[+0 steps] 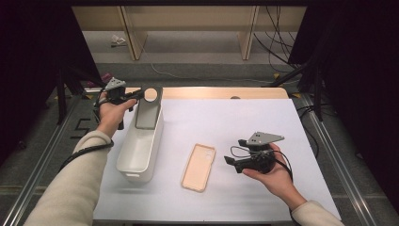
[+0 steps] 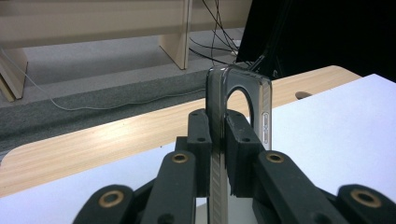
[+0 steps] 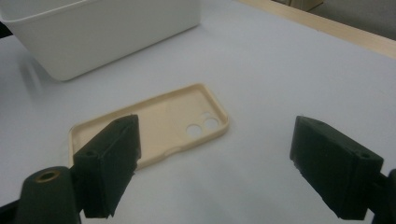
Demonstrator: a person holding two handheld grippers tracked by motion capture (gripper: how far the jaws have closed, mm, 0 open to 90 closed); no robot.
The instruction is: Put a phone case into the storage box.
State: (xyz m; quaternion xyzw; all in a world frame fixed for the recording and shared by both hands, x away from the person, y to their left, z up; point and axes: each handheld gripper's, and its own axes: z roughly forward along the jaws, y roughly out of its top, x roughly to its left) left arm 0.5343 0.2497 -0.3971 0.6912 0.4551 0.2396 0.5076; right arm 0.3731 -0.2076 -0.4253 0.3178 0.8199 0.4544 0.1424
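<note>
The left tool point(image 1: 136, 95) is clamped on a dark, glossy phone case point(image 1: 147, 109) with a large round camera opening near its top — a thin shell held by one long edge, standing over the far end of the white rectangular plastic bin point(image 1: 138, 150). In the left gripper view its smoky side wall point(image 2: 217, 140) runs between the pads, with a slim button slot on the far edge. The right tool point(image 1: 231, 162) hovers with jaws spread wide, gripping nothing, just beside a beige phone case point(image 1: 199, 166) lying hollow side up on the white-covered table point(image 1: 254, 127), near the bin.

White bin point(image 1: 141, 148) beside open mat point(image 1: 244, 122)
</note>
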